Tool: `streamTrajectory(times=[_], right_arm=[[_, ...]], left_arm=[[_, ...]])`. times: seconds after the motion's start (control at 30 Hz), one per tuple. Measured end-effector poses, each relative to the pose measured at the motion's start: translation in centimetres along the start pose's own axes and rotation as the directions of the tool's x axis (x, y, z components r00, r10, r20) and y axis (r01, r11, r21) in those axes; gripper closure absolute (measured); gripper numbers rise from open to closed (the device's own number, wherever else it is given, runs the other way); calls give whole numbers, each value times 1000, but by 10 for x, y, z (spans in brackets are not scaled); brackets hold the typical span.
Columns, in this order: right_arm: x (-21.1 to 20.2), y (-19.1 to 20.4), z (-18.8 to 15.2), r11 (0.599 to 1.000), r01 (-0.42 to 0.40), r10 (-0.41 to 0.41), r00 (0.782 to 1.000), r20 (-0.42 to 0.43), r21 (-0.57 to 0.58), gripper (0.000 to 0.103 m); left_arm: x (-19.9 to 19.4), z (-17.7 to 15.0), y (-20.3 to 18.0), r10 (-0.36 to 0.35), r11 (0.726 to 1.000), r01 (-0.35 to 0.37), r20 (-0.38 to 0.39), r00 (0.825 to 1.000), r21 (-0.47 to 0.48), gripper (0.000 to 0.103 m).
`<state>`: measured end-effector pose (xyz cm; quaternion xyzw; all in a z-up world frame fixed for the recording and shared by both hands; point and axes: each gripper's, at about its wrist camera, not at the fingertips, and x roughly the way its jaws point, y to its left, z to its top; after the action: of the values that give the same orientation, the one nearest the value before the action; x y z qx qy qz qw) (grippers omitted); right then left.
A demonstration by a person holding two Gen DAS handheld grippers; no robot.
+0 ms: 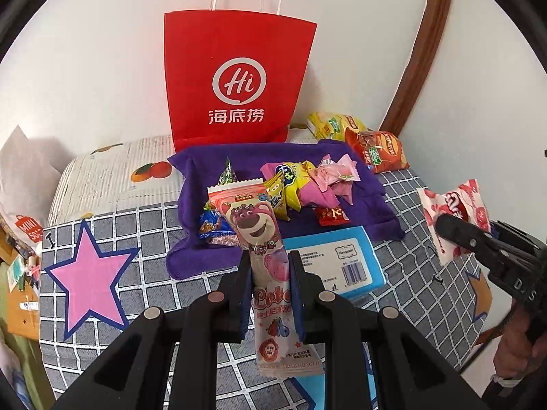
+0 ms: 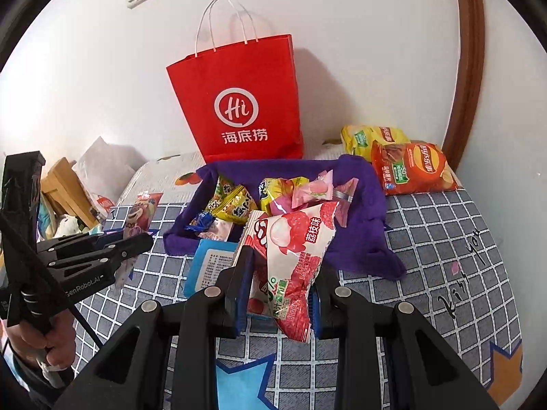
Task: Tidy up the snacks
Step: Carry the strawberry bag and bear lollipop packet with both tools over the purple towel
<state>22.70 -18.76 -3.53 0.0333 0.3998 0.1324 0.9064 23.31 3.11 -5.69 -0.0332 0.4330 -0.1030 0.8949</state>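
My left gripper (image 1: 269,263) is shut on a long pink bear-print snack packet (image 1: 254,229), held upright above the bed; the same packet (image 2: 142,217) shows at the left of the right wrist view. My right gripper (image 2: 284,259) is shut on a red-and-white lychee snack bag (image 2: 295,249), also seen at the right edge of the left wrist view as the lychee bag (image 1: 458,212). Behind both lies a purple towel (image 1: 362,205) with several small snacks (image 1: 301,184) on it. A red paper bag (image 1: 236,78) stands against the wall.
A blue tissue pack (image 1: 338,259) lies in front of the towel. Two crisp bags, orange (image 2: 413,167) and yellow (image 2: 369,138), lie at the back right. The grid-pattern bedspread (image 1: 112,232) has a pink star. Clutter (image 2: 68,191) sits beside the bed at left.
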Motion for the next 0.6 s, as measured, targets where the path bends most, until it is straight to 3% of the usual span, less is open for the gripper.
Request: streamTrajectory(times=[0.2,0.6], right_arm=[[7,-1,13,1000,-26,26,999,18,6,75],[38,-14,53,1000,-4,4,1000,24,1,75]], left_arm=[[7,10,4,2,1000,-2,0,1000,-5,84],[34,57,26,-12,998,14,38,999,-58,84]])
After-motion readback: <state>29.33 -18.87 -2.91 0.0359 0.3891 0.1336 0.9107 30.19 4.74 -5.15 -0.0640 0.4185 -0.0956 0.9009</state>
